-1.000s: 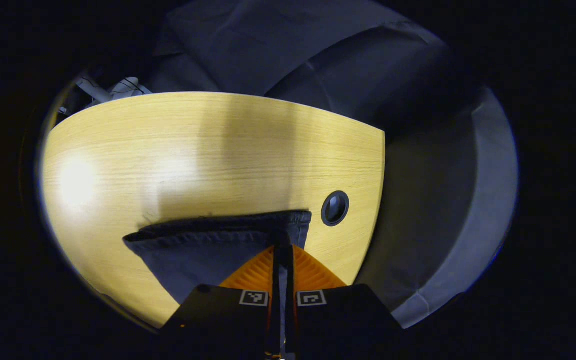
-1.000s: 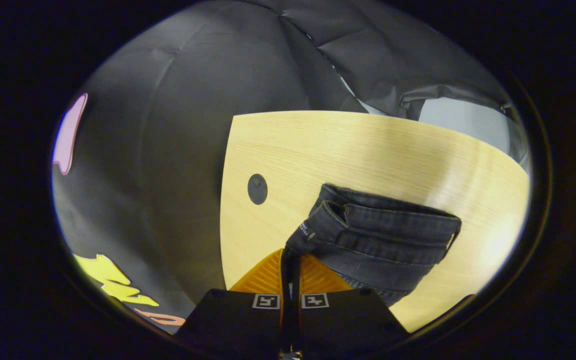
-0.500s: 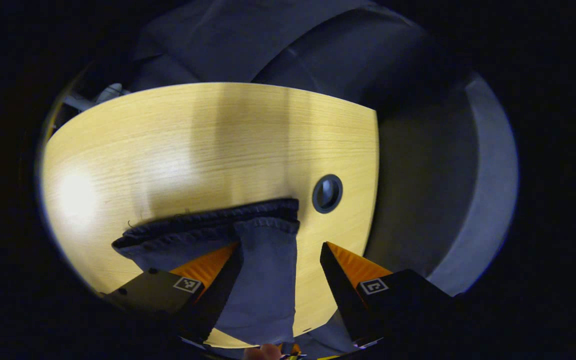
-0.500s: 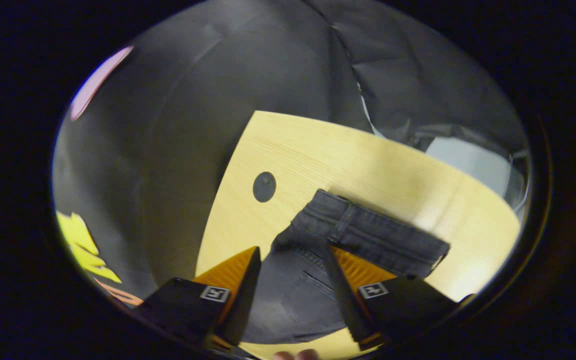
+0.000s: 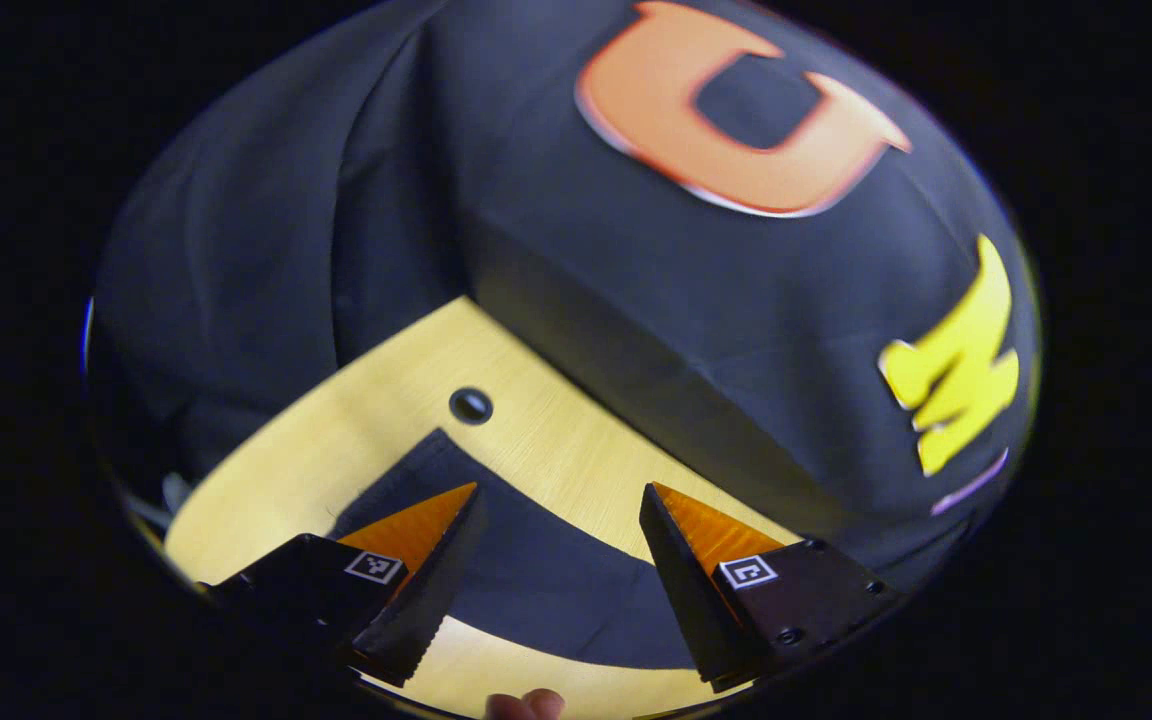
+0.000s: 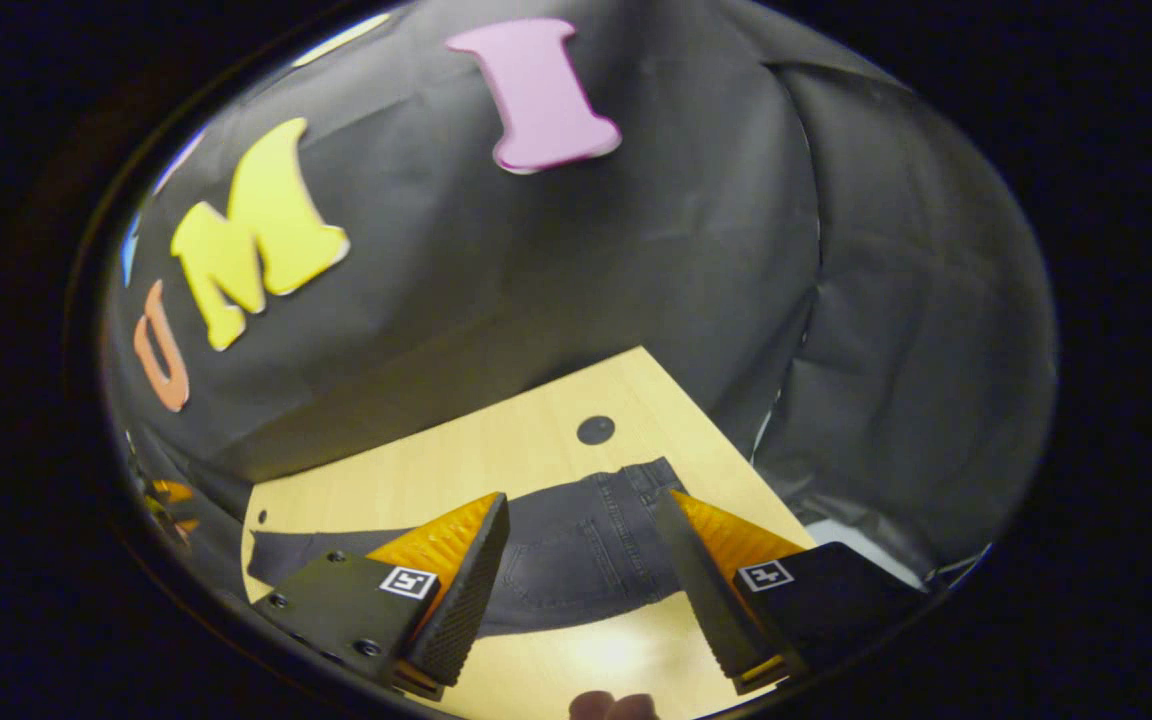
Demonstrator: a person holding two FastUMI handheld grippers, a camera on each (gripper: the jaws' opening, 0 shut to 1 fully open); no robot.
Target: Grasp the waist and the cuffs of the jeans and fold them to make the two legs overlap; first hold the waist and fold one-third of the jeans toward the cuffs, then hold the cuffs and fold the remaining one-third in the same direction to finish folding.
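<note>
Both tools have let go and lifted since a second ago: each was clamped on a corner of the jeans, and now each hangs wide apart above the counter with nothing between its fingers. The left tool looks down on the leg end of the jeans, a dark strip lying flat on the counter with one corner pointing toward the round cable hole. The right tool hovers over the waist end, where seams and a back pocket show; from there the jeans run in one long band toward the far edge of the counter, so the legs look already laid one over the other.

By that lie, the lengthwise fold is done and the first one-third fold — waist toward cuffs — is what remains to start.

Risks from here:
- Pinching only the top layer at the waist would peel the legs apart when lifted, since the denim is doubled.
- The waistband is thick and stiff; a shallow bite at the corner could slip out mid-swing.
- If the two tools grip unevenly or travel at different rates, the fold line will come out skewed.
- Dragging rather than lifting would shift the cuffs on the smooth counter.
</note>
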